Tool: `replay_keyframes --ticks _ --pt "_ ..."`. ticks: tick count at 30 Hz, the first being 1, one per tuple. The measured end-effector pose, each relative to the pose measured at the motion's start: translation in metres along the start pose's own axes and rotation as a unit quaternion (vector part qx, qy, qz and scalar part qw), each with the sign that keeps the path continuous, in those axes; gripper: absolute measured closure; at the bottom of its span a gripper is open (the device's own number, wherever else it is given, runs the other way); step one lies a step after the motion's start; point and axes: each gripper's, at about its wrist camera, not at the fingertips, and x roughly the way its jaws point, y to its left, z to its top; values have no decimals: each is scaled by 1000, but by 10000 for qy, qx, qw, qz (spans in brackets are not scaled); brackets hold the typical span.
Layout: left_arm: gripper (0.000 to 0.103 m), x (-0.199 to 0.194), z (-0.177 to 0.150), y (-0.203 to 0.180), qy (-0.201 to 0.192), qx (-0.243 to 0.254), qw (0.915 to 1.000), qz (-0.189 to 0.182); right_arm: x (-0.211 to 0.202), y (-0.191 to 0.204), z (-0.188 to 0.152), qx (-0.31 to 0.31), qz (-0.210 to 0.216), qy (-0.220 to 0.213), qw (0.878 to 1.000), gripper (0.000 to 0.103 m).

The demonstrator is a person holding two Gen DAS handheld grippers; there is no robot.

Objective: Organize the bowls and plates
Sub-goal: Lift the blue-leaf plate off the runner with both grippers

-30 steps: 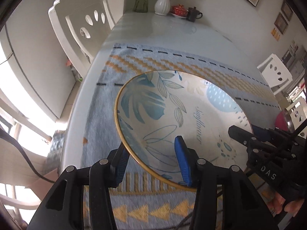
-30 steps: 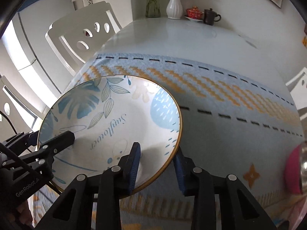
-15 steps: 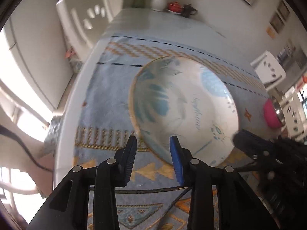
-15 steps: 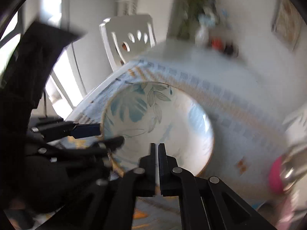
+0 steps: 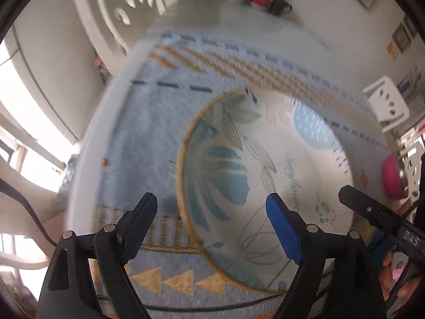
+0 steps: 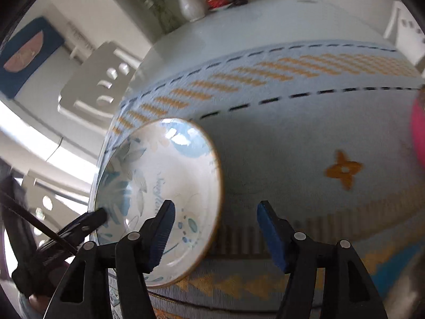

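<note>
While a shallow ceramic bowl with blue leaf prints, a gold rim and cursive lettering is sitting on a light blue woven table runner, both handheld grippers are hovering at its near side. The bowl is lying near the runner's near left end, close to a table edge.

The left gripper is standing with its jaws spread wide, gripping nothing; its blue-padded right finger is showing in front of the bowl's inside, and its left finger is showing over the runner, outside the gold rim. Whether either finger is touching the bowl is unclear.

In the right wrist view, the right gripper is also spread wide and holding nothing. Its left finger is showing in front of the bowl's inner wall, its right finger over the runner.

A pink bowl is sitting to the right on the runner, well apart. At the far end of the white table, a white vase, a red dish and a dark teapot are standing together. White chairs are standing around the table.
</note>
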Motion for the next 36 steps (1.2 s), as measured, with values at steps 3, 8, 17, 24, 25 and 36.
replay_keyframes --ticks 3,8,17,24,25,36 --pt "15 9 -5 -22 -407 402 9978 343 24 6 -5 -16 478 173 9987 35" --pt "32 7 -8 -24 -526 151 9976 416 25 20 -8 -447 90 36 9990 49" --pt "40 -43 -23 -38 -962 437 9936 405 -7 24 -18 -948 -660 -485 9921 75" --pt "40 -73 -32 -55 -1285 731 9881 418 -42 22 -29 -1017 -690 -755 9895 77" --pt "40 -77 -34 -57 -1312 777 9875 389 -50 23 -31 -1037 -707 -787 9890 77" --pt "40 -122 -69 -74 -1496 1000 9836 113 -110 23 -69 -777 -827 -1400 9836 78"
